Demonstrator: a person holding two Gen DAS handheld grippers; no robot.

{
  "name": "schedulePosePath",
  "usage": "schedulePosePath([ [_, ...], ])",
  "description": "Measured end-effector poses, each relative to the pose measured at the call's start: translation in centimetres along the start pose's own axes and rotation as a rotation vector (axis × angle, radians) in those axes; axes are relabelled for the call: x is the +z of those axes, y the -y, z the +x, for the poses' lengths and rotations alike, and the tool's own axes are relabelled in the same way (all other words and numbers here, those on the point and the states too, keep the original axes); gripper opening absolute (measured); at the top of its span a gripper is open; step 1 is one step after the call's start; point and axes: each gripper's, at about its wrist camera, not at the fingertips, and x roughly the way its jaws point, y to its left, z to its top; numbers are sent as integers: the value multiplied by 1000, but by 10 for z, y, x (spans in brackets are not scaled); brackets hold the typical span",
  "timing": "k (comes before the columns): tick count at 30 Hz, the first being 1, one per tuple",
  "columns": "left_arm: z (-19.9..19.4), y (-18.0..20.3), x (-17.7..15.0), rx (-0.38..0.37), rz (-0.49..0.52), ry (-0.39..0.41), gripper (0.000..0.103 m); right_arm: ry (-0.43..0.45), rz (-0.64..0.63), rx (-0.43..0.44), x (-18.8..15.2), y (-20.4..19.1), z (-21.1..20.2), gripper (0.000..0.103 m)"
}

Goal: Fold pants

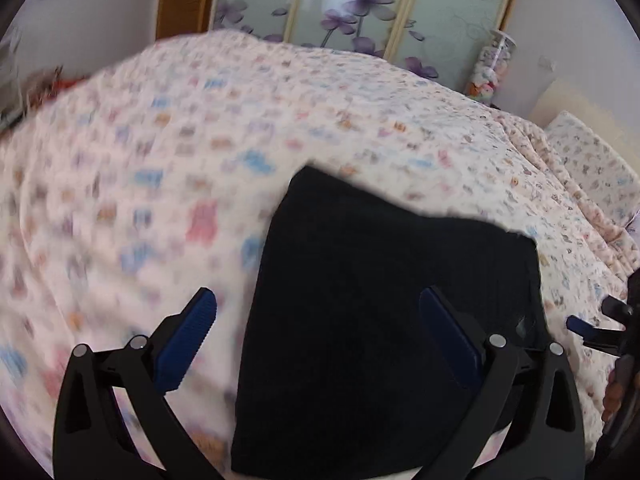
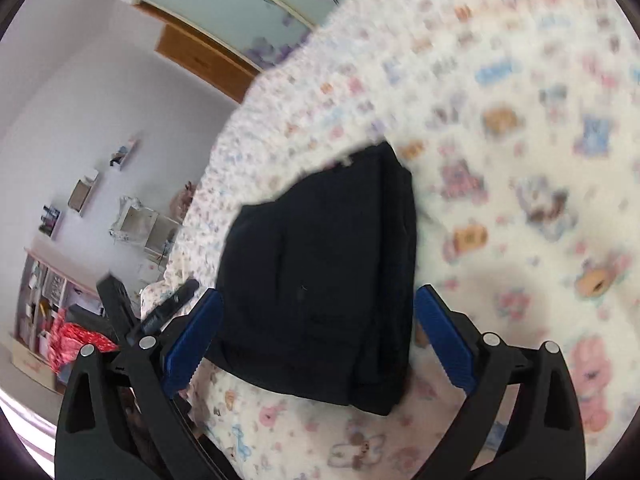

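Note:
The black pants lie folded into a compact stack on the patterned bedspread. My left gripper is open and empty, hovering above the stack's left part. In the right wrist view the folded pants show layered edges on their right side. My right gripper is open and empty, its fingers spread either side of the stack, above it. The right gripper's tip also shows at the left wrist view's right edge, and the left gripper shows at the lower left of the right wrist view.
The bedspread covers the whole bed. A pillow lies at the far right. A sliding wardrobe with purple flowers stands behind the bed. A tall jar stands by it. Shelves and a desk line the wall.

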Motion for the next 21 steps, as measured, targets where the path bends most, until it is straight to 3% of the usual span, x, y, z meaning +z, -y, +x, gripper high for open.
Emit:
schedulePosePath([
  [2,6,-17,-28,-64,-64,20,101,-53,38,23,-4,11,16,98],
  [4,30,-22,-27,-58,-120,-118,101,-78,20,-25,-5,13,24,98],
  [6,31,-18,-22,-49,-63,-92,101,-81,11,-79,-3,16,30,98],
  [9,30,-16,-20,-43,-59,-88,101,-121,-3,-33,-1,15,43,98],
  [13,32,-19,-22,-60,-78,-92,101,-151,-19,-64,6,19,65,99],
  [19,34,-19,-30,-58,-78,-86,101,-127,-33,-5,6,22,65,102],
  [21,36,-21,-30,-63,-84,-85,101,-122,-51,78,4,18,61,100],
])
